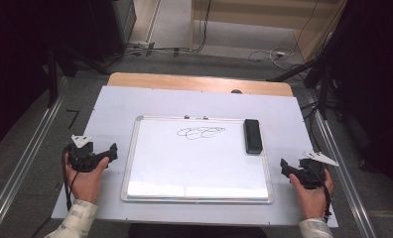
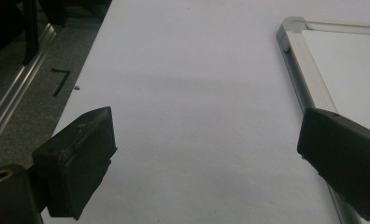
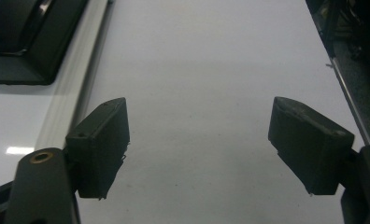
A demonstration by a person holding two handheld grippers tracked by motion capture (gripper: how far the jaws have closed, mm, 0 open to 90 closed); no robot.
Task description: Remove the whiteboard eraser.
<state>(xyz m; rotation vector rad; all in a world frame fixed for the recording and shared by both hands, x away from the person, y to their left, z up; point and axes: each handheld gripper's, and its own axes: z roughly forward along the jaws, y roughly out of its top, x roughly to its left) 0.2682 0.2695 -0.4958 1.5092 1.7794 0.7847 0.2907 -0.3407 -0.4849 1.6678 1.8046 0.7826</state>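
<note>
A whiteboard [image 1: 197,158] lies mid-surface [image 1: 115,106], with a scribble [image 1: 200,132] near its far edge and a black eraser [image 1: 252,135] at its far right corner. The left hand-held gripper [image 1: 107,152] and right hand-held gripper [image 1: 287,167] flank the whiteboard, both released and empty. Wiping looks likely, so the right one should straddle the eraser's narrow sides squarely.

Scribble [image 1: 200,132] on whiteboard [image 1: 150,178] too small to read.

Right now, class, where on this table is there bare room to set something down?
Free patches: the white mat between the whiteboard and each tool, left and right, and the strip beyond the board's far edge. On the board, the near half is bare; its far part holds a scribble and eraser.
</note>
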